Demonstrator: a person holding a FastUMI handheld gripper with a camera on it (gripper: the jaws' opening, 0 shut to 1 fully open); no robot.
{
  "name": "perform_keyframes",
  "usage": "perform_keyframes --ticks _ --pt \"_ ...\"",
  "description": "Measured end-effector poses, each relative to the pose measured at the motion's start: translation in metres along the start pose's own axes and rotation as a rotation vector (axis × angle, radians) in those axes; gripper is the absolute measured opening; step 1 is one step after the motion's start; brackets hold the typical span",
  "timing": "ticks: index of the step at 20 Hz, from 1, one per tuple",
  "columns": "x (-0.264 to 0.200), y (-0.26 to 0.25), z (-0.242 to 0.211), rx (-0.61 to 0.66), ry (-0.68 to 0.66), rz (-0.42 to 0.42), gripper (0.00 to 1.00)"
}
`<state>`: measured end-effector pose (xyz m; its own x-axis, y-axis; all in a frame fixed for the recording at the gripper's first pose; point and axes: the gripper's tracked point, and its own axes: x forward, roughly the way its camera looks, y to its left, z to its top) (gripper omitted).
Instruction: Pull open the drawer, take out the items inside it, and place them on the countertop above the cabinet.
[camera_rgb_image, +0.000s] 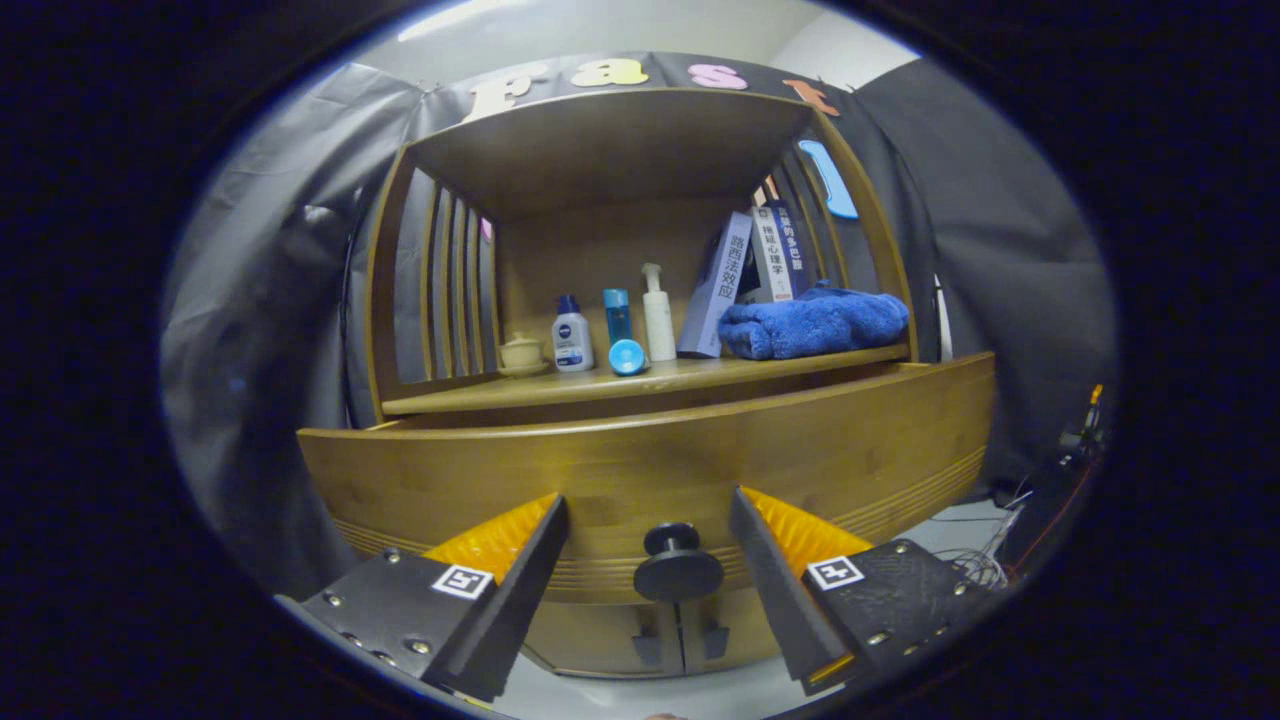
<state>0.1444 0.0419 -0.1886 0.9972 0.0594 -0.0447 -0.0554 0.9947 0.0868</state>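
Note:
The wooden drawer front (640, 470) spans the cabinet just below the countertop (650, 380). Its round dark knob (678, 568) sits between my two fingers, touching neither. My gripper (650, 497) is open, its tips close to the drawer face, one on each side of the knob. The drawer front seems to stand slightly forward of the countertop edge, and its inside is hidden. On the countertop stand a small lidded cup (520, 352), a white bottle with a blue cap (572, 342), a blue bottle (618, 315), a blue round lid (627, 357) and a white pump bottle (657, 318).
Leaning books (720, 285) and a folded blue towel (815, 322) take up the right part of the countertop, under a slatted shelf frame. Lower cabinet doors with small handles (680, 640) lie beneath the drawer. Cables (975, 565) lie on the floor to the right.

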Motion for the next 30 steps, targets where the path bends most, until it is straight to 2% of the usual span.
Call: perform_keyframes --ticks 17,23,25,28,30 --pt "0.091 0.007 -0.004 -0.018 -0.131 0.014 0.99" --pt "0.094 0.009 -0.007 -0.070 -0.152 0.008 0.99" --pt "0.094 0.009 -0.007 -0.066 -0.145 0.008 0.99" --pt "0.092 0.006 -0.032 -0.046 0.007 0.002 0.99" --pt "0.087 0.008 -0.034 0.005 0.040 0.021 0.99"
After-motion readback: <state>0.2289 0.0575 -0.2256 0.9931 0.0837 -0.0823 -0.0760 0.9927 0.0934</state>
